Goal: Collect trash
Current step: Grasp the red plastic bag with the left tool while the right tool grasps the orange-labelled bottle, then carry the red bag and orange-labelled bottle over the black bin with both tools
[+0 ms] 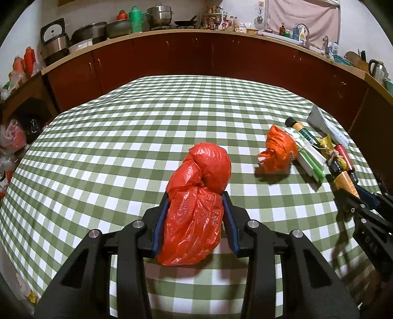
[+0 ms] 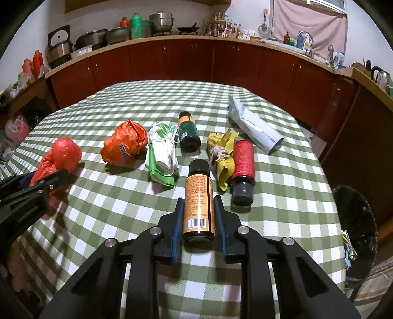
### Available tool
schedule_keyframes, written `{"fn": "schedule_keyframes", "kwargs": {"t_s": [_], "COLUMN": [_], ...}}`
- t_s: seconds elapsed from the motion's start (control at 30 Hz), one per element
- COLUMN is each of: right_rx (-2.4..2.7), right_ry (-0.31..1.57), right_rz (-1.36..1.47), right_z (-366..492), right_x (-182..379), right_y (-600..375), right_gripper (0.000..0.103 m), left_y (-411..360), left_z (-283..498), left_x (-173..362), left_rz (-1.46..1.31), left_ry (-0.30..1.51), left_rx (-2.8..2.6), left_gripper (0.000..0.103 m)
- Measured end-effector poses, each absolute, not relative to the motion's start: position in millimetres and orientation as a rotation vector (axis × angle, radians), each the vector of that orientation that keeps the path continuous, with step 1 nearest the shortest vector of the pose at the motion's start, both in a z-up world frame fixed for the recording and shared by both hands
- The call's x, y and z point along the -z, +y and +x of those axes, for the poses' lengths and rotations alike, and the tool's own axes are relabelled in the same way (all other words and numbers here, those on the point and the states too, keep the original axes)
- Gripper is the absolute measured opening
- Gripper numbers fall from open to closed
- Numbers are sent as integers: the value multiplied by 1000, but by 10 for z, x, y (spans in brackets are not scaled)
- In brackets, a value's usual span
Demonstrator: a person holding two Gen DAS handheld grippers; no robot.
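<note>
While lined with a black bag, bin (image 2: 356,216) beside table (image 2: 282,208) holds wrappers; left jaws grasping red bag (image 1: 196,196), right jaws clenched on orange bottle (image 2: 198,196).

A green checked cloth (image 2: 122,203) covers the worktop. Beyond it at twelve o'clock run red cabinets (image 2: 186,61), topped with a steel pot (image 2: 162,22), a green flask (image 2: 136,23) and, at ten o'clock, a rice cooker (image 2: 60,46).
</note>
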State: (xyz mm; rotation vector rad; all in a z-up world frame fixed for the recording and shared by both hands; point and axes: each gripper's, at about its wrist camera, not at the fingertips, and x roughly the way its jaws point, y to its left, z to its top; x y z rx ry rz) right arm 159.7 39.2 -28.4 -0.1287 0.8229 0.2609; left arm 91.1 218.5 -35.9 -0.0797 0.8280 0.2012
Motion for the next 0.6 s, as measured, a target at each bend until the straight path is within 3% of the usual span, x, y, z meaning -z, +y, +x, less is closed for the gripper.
{"fn": "schedule_keyframes", "kwargs": {"t_s": [0.33, 0.6], "right_rx": [-238, -87], "right_ry": [714, 651], "right_rz": [-115, -85], "right_z": [1302, 1208], "right_x": [21, -115], "right_y": [56, -640], "right_gripper": [25, 25], "left_y": [1780, 1031], "left_z": [802, 878], "left_x": [145, 5], "left_rz": [-80, -37], "left_ry": [767, 719], "left_rx": [-107, 35], "left_gripper": [39, 39]}}
